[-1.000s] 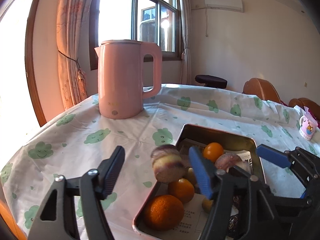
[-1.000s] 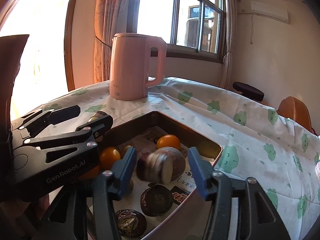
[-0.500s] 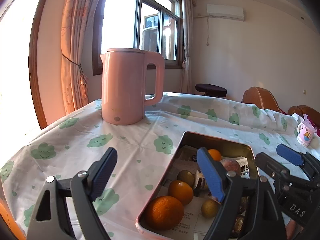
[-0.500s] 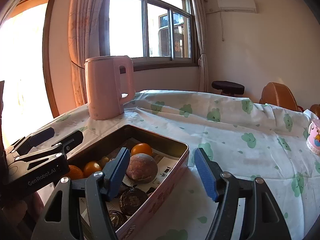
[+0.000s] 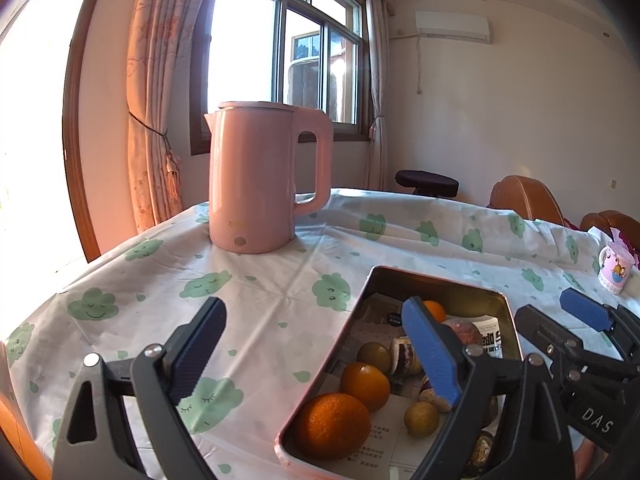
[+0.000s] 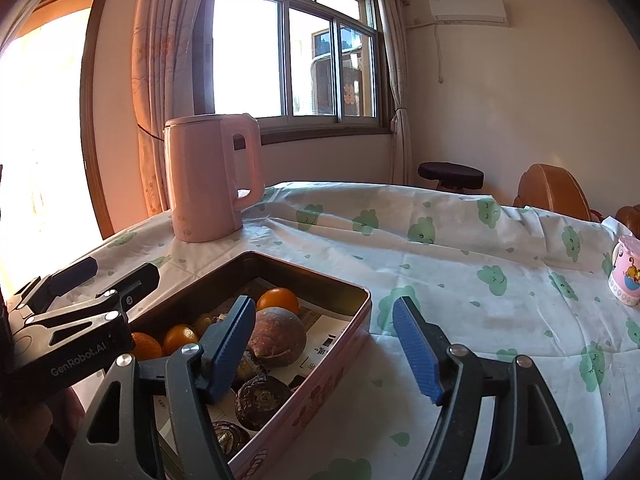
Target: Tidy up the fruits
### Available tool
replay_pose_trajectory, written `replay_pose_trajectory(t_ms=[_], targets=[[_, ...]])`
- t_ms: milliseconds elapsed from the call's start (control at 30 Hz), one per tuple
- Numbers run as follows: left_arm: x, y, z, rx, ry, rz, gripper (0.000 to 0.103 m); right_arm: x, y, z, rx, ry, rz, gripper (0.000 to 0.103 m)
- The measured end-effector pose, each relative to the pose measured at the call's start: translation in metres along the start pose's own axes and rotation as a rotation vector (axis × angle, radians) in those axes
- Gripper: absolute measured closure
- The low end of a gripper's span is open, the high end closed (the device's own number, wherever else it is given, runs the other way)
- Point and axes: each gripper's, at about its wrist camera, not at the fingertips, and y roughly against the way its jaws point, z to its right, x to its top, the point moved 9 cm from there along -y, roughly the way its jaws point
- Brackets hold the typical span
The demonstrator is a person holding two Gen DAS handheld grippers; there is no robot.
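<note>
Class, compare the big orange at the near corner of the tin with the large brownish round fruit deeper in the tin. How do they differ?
The big orange is bright orange with a pebbly skin; the brownish round fruit is dull reddish-brown and smoother. The orange sits at the tin's near corner, the brown fruit nearer the far end, beside a small orange. Both are round and lie loose on the paper lining, with no gripper touching them.

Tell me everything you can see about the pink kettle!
The pink kettle is a tall, smooth jug that looks like matte plastic. It has a small pointed spout at the top left, a flat closed lid and a big loop handle on its right side. Low on the front is a small round mark. It stands upright on the tablecloth with green cloud faces, near the table's far edge by the window. Nothing else touches it.
</note>
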Motion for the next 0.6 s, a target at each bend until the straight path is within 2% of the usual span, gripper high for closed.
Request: replay_pose_trajectory(t_ms=[600], targets=[[-0.0003, -0.0004, -0.0011, 0.001, -0.002, -0.002, 0.009, 0.0002, -0.0003, 0.0016, -0.008, 0.0, 0.005, 0.029]])
